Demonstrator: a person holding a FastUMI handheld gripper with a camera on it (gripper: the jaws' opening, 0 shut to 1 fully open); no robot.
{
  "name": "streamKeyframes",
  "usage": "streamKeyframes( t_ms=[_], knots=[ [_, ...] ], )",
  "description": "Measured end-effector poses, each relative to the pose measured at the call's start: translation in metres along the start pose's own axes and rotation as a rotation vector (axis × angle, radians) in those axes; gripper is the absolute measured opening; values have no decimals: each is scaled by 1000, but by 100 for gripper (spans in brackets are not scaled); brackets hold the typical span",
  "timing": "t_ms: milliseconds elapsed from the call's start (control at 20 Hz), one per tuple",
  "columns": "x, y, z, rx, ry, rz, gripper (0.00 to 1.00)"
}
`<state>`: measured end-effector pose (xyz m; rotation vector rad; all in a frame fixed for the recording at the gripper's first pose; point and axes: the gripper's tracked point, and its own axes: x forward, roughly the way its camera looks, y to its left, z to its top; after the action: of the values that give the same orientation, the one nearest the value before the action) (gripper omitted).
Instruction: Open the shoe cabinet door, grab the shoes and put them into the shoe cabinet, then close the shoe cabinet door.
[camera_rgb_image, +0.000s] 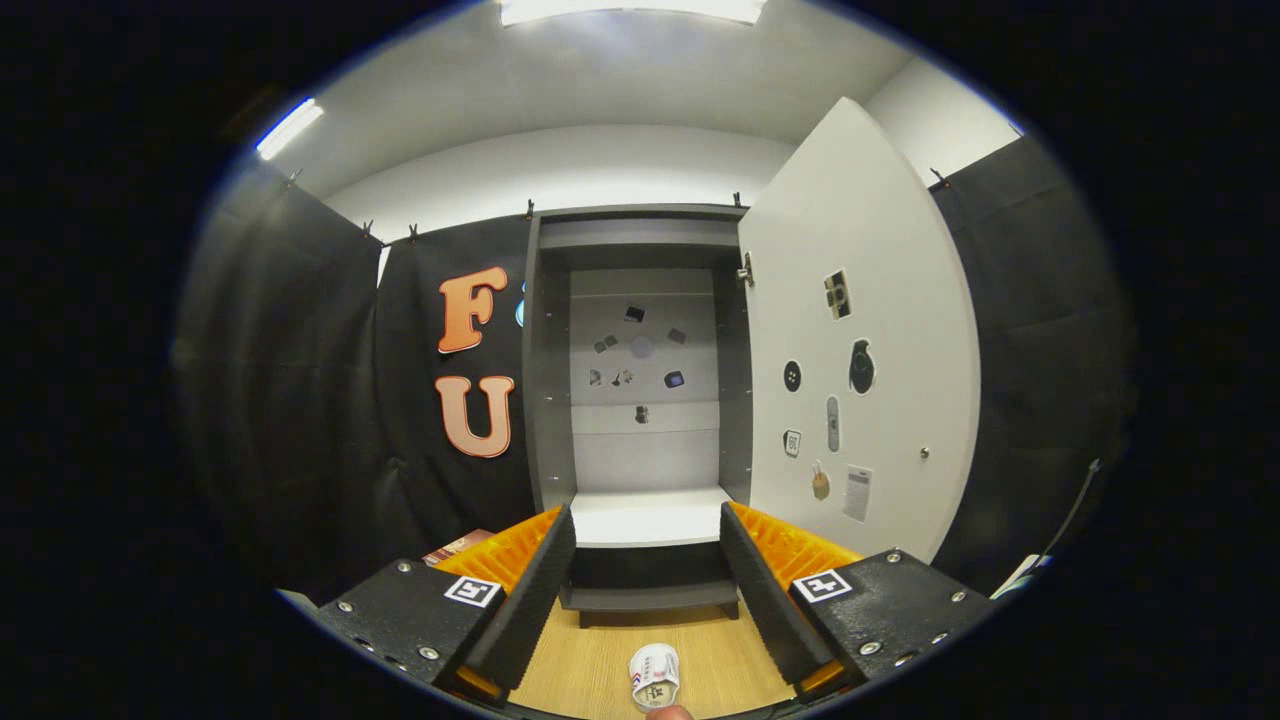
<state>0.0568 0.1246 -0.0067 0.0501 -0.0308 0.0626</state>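
The shoe cabinet stands straight ahead with its white door swung wide to the right, the pale shelf inside bare. The tool faces it with fingers spread apart, holding nothing. A small white shoe lies on the wooden floor low between the fingers, nearer than their tips, its long axis pointing toward the cabinet. The pickup likely calls for tipping down and drawing back, not reaching forward.
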Motion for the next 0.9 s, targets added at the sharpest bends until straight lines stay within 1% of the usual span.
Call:
streamKeyframes(
  t_ms=[250, 400, 550, 900],
  knots=[
    [12, 21, -14, -8, 19, -1, 91],
    [16, 26, -34, 0, 60, -2, 91],
    [26, 27, -71, 14, 133, -9, 91],
    [46, 27, -186, 60, 351, -9, 92]
  ],
)
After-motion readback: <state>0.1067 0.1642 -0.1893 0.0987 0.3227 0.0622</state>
